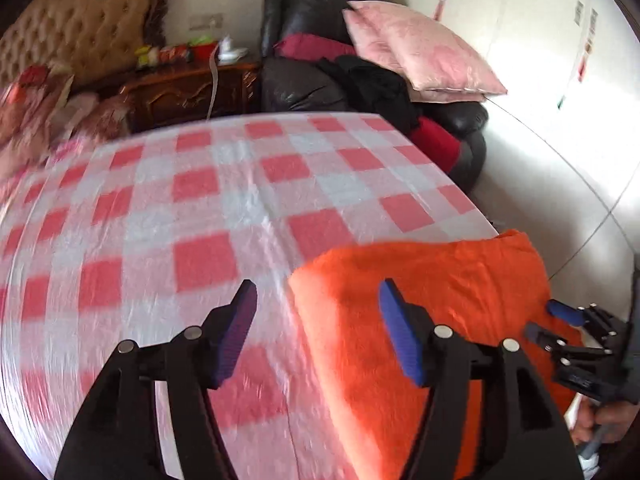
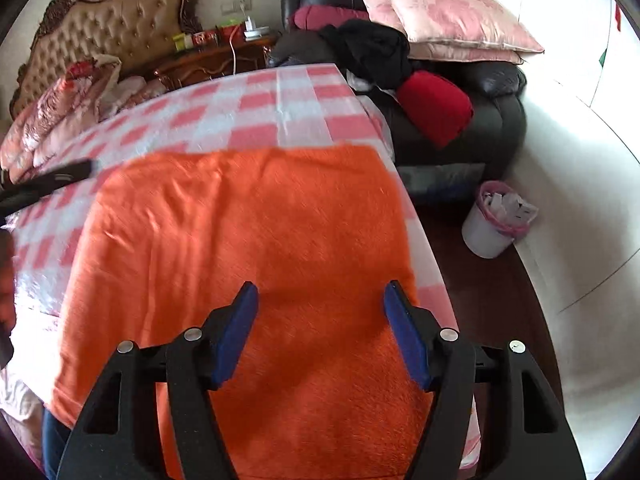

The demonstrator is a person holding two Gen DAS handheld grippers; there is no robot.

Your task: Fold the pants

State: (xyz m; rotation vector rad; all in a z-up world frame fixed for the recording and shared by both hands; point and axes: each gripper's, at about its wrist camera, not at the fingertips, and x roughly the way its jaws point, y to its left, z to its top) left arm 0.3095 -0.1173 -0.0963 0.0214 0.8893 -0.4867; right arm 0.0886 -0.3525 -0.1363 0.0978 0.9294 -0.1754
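Note:
The orange fleece pants [image 2: 256, 248] lie folded into a broad rectangle on the red-and-white checked bed [image 2: 248, 116], near its right edge. In the left wrist view the pants [image 1: 424, 280] are at the lower right. My left gripper [image 1: 318, 292] is open and empty, above the bed at the pants' left edge. My right gripper [image 2: 320, 294] is open and empty, just above the near part of the pants. The right gripper also shows in the left wrist view [image 1: 540, 318] at the pants' right side. The left gripper shows in the right wrist view [image 2: 52, 178] at the far left.
A black leather armchair [image 2: 492, 120] with pink pillows [image 2: 444, 16], dark clothes and a red cushion [image 2: 436, 108] stands beyond the bed's right corner. A white bin [image 2: 492, 224] sits on the floor. A wooden nightstand [image 1: 188, 88], padded headboard [image 2: 112, 36] and crumpled quilt [image 2: 60, 112] are at the back left.

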